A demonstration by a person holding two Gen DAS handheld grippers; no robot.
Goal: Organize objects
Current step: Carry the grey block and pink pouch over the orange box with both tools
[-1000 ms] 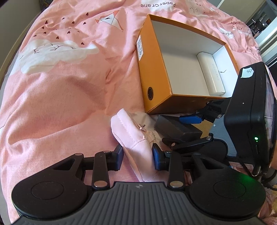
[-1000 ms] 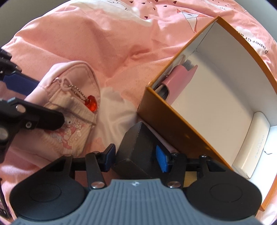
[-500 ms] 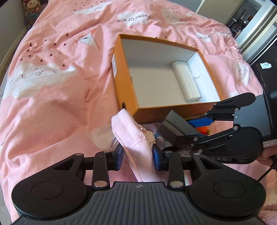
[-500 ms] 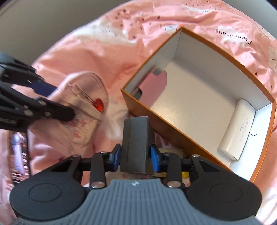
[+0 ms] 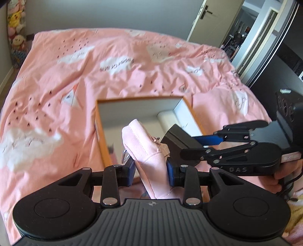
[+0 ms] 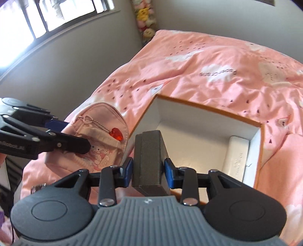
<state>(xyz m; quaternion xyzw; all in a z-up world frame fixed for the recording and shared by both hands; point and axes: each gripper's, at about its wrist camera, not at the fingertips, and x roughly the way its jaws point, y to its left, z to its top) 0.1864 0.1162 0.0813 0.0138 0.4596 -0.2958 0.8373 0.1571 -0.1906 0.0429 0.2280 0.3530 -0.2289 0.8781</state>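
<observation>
My left gripper [image 5: 151, 171] is shut on a pale pink fabric pouch [image 5: 145, 149], lifted above the bed near the front wall of an orange box [image 5: 98, 128] with a white inside. In the right wrist view that pouch [image 6: 102, 121] shows a red charm [image 6: 116, 134] on a bead chain. My right gripper [image 6: 148, 169] is shut on a dark grey rectangular block [image 6: 149, 162], held over the box's near edge [image 6: 257, 151]. The same block [image 5: 176, 138] appears at right in the left wrist view. A white oblong case [image 6: 235, 157] lies inside the box at its right wall.
A pink bedspread [image 5: 75, 75] with white clouds covers the bed around the box. Plush toys [image 5: 15, 24] stand against the far wall. A door [image 5: 210, 20] and a hallway lie at the back right. A window [image 6: 47, 15] is at the upper left.
Both grippers have risen from the bed with their loads and tilted up, so the far wall and door show. The right jaws closed onto the dark block, which has turned upright.
</observation>
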